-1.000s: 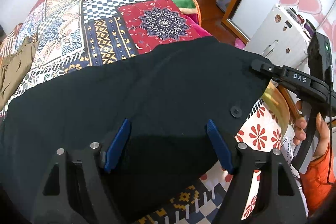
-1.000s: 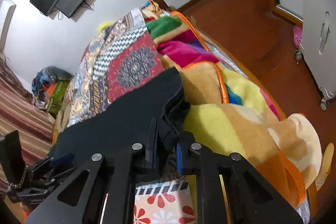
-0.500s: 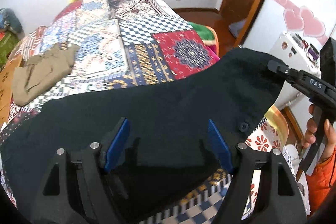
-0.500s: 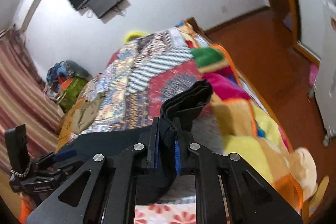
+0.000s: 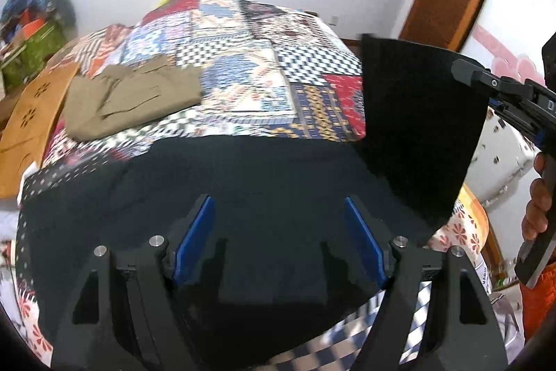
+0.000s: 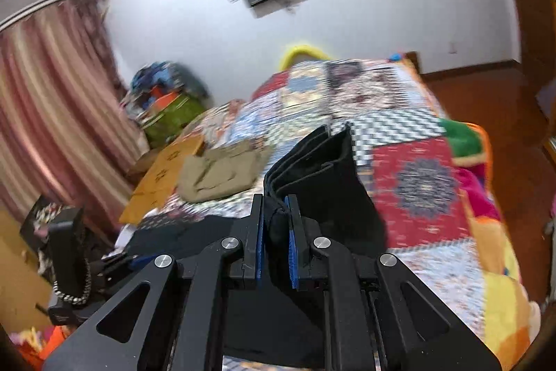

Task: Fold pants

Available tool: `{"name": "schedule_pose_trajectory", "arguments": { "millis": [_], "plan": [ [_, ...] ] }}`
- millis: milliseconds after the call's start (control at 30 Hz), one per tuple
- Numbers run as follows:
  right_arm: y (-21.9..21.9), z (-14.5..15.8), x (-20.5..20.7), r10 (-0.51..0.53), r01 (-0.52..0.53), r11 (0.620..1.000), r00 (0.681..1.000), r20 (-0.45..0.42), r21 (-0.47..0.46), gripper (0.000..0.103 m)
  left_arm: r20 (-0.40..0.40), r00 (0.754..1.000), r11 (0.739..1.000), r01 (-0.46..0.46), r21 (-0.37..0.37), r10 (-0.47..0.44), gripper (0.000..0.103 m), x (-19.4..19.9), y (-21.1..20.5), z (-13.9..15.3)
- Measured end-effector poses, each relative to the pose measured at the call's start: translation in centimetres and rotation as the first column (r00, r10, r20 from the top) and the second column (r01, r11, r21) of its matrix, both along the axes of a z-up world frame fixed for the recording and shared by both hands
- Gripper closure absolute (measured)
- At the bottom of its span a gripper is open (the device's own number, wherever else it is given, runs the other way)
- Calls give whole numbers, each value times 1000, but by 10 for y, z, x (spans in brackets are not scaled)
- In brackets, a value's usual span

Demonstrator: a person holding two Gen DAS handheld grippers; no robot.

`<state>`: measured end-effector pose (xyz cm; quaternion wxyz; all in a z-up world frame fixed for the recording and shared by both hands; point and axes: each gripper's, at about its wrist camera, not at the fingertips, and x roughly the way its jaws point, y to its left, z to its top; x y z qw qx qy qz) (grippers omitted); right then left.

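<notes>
We judge the right tool, clamped on bunched black fabric pants, could drop layers mid-fold; left tool gapes apart, pinning nothing.

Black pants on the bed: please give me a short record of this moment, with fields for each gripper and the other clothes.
black pants: spread on patchwork quilt, one end lifted
right gripper: shut on lifted end of pants
left gripper: open, above the flat part
khaki pants: folded, lying farther back on the quilt
</notes>
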<state>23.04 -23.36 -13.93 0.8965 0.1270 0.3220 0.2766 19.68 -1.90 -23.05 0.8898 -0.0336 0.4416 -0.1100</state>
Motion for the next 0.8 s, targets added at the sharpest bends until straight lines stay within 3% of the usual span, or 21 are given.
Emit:
{"name": "schedule_pose_trajectory", "arguments": {
  "millis": [133,300,433,533,633,800],
  "plan": [
    [48,-14,2,124,-125,992,991,-41,-17,93,-4,998,998,-64,-14,63,27,-9,31,-3],
    [101,-75,-6,257,-280,955,945,-203,-95,93,-38,992,992,-123,-38,122,27,-14,56,-12],
    [112,-106,-15,284,-335,932,913,-293,-138,90,-57,990,990,-133,-38,131,27,-18,62,-19],
    [107,-105,-11,285,-336,935,905,-316,-116,87,-59,990,991,-128,-41,126,27,-17,58,-19],
    [102,-97,-10,296,-341,936,899,-323,-91,75,-50,992,992,-114,-45,112,27,-15,50,-16],
    [88,-71,-17,275,-312,940,933,-233,-137,71,-25,996,995,-81,-51,80,27,-11,34,-4]
  ]
}}
